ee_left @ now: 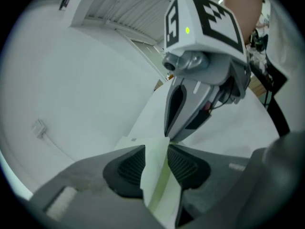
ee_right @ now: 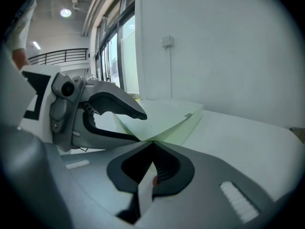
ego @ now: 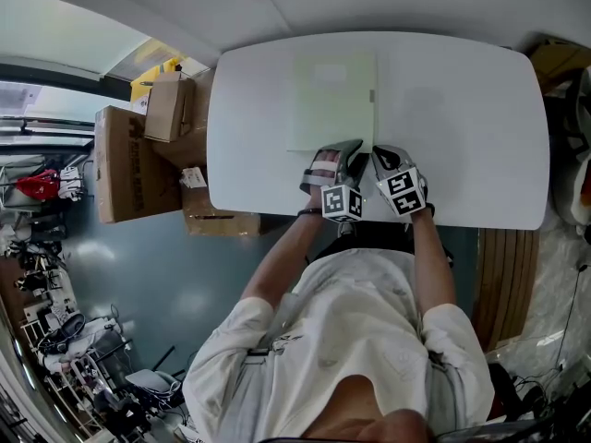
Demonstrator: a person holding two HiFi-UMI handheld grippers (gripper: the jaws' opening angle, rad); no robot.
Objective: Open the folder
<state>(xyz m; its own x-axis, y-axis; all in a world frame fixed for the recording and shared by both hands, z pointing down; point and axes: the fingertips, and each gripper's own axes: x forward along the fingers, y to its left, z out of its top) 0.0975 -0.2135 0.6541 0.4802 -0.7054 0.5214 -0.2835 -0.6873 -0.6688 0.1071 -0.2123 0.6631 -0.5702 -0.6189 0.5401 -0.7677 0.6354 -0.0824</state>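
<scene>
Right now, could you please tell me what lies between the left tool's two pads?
A pale green flap of the folder stands there, pinched, as the left gripper view shows.

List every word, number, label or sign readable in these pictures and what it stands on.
No text can be read here.
Dark print on the cardboard box: too blurred to read.
Pale label patch on the folder: nothing legible.
Patterns on the marker cubes: black-and-white square codes, no words.
</scene>
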